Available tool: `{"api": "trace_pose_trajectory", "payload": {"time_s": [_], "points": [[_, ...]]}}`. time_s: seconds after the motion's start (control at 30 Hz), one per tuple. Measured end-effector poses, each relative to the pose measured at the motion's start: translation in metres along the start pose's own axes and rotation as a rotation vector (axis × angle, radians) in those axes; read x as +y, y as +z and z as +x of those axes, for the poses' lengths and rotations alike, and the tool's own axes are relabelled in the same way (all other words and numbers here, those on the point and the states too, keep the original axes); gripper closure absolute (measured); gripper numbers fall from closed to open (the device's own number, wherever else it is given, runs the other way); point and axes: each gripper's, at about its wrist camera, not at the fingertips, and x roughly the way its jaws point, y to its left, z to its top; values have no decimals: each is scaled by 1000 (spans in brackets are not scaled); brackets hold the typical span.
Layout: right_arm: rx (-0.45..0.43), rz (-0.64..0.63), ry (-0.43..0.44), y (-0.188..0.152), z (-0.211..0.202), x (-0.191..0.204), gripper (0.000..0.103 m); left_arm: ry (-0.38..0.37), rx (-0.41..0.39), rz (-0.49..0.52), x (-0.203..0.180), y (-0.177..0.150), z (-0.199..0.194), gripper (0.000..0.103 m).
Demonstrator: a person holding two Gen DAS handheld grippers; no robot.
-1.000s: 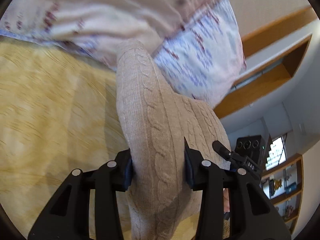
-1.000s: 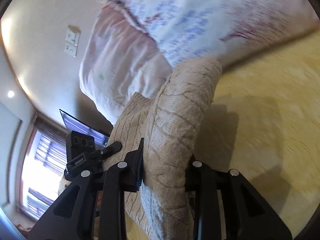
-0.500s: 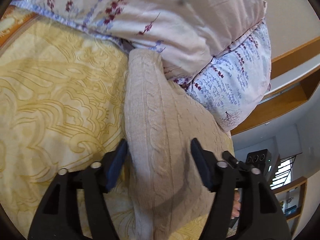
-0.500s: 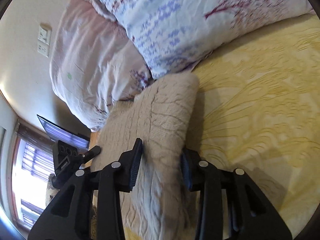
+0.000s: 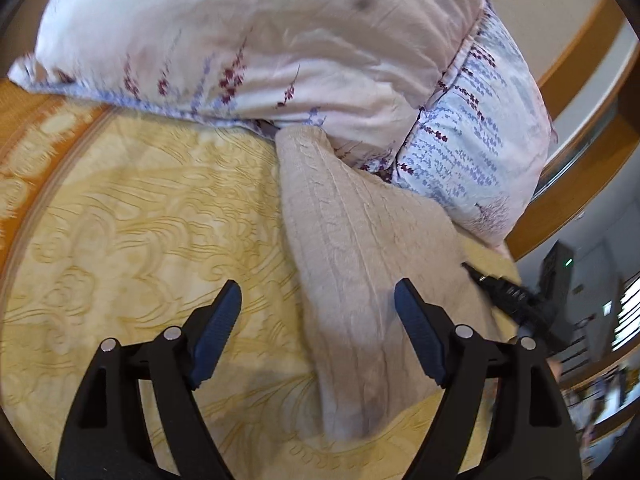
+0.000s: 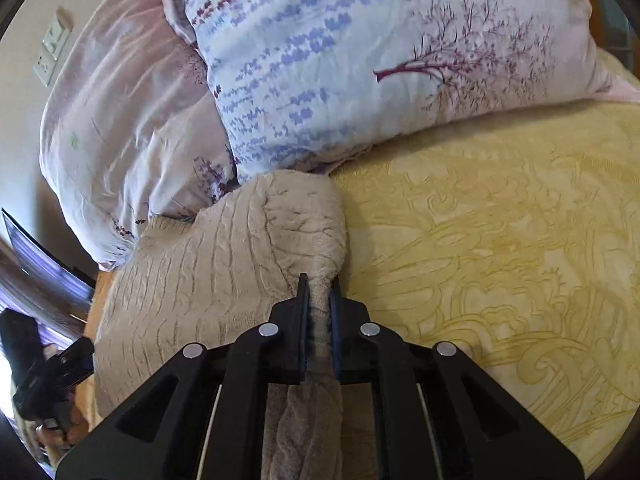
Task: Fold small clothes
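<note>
A folded beige cable-knit sweater (image 5: 360, 248) lies on the yellow bedspread (image 5: 140, 240), its far end against the pillows. My left gripper (image 5: 318, 300) is open wide, its jaws above the sweater's left edge, holding nothing. In the right wrist view the same sweater (image 6: 224, 264) lies to the left. My right gripper (image 6: 319, 284) is shut on the sweater's right edge, with a bunched fold of knit squeezed between the jaws.
Two floral pillows (image 5: 280, 48) (image 6: 380, 52) lie at the head of the bed behind the sweater. A wooden headboard (image 5: 576, 60) stands at the right. The patterned yellow bedspread (image 6: 500, 240) stretches to the right of the sweater.
Both grippers lowered the sweater onto the bed. My left gripper opened and let go of it. My right gripper closed tighter on the sweater's edge.
</note>
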Motion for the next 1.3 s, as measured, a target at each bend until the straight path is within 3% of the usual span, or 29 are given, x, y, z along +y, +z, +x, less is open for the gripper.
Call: {"api": "trace_pose_trajectory", "payload": {"time_s": [0.17, 0.33, 0.37, 0.47, 0.57, 0.63, 0.67, 0.7, 0.73, 0.87, 1.07, 1.3], "points": [[-94, -92, 9, -15, -50, 17, 72, 115, -71, 117, -11, -23, -23, 15], [-56, -258, 108, -53, -69, 51, 71, 177, -104, 176, -19, -47, -38, 9], [-38, -278, 103, -58, -68, 53, 71, 188, -103, 184, -20, -52, -38, 8], [51, -310, -62, -70, -38, 50, 71, 188, -93, 190, -25, -60, -37, 6], [28, -241, -52, -68, -40, 42, 71, 196, -80, 196, -29, -68, -34, 2], [-33, -227, -79, -70, -56, 41, 66, 221, -78, 205, -32, -73, -33, 2], [-71, -225, -95, -74, -66, 41, 52, 230, -76, 208, -33, -75, -32, 2], [-93, -221, -109, -76, -73, 39, 27, 243, -71, 212, -34, -77, -31, 2], [-120, -219, -116, -80, -80, 38, 19, 253, -64, 215, -35, -78, -29, 2], [-165, -244, -157, -90, -92, 37, 7, 296, -31, 225, -40, -84, -18, 2], [-160, -286, -260, -105, -86, 48, 1, 346, -7, 253, -51, -89, -9, 2], [-67, -269, -254, -116, -71, 53, 1, 367, 13, 284, -60, -92, -5, 2]]}}
